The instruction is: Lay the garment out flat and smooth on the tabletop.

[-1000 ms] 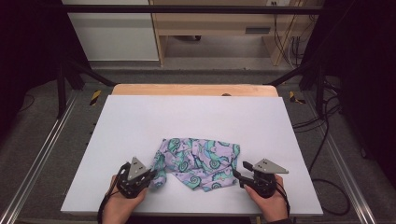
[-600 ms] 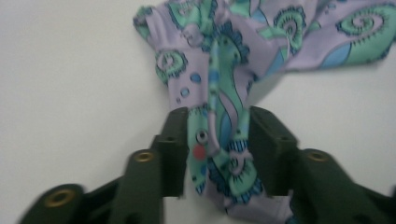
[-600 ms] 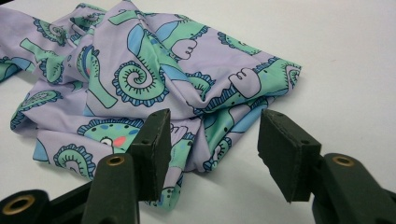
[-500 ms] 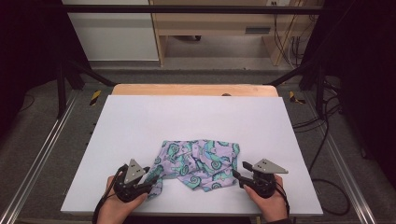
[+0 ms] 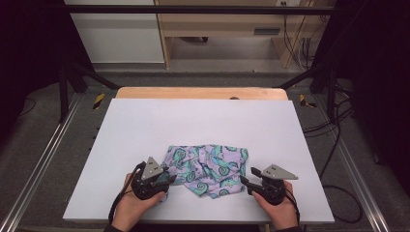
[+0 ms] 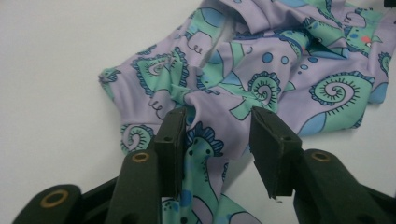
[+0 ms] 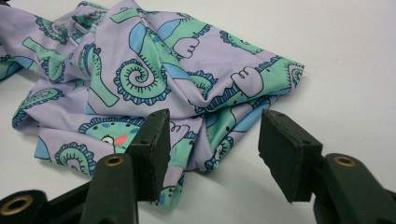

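I am working on the crumpled patterned cloth [image 5: 207, 169], which is lying at the near middle of the white table [image 5: 145, 125]. My left gripper [image 6: 217, 140] has just been opening and closing; now its jaws are standing apart over a fold, not pressing. My right gripper [image 7: 212, 140] is waiting open at the cloth's edge. Next, I think, each must be pinching a corner.

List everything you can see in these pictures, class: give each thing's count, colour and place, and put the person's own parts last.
Cloth: one, lilac with green and blue dinosaur print, crumpled at the table's near middle.
Table: one, white top with a wooden far edge.
Rails: two, metal, along the table's left and right sides.
Cables: several, black, on the floor at the right.
Left gripper: one, black, jaws apart, just opened then narrowing, cloth lying between them.
Right gripper: one, black, jaws apart at the cloth's edge.
Hands: two, at the near edge.
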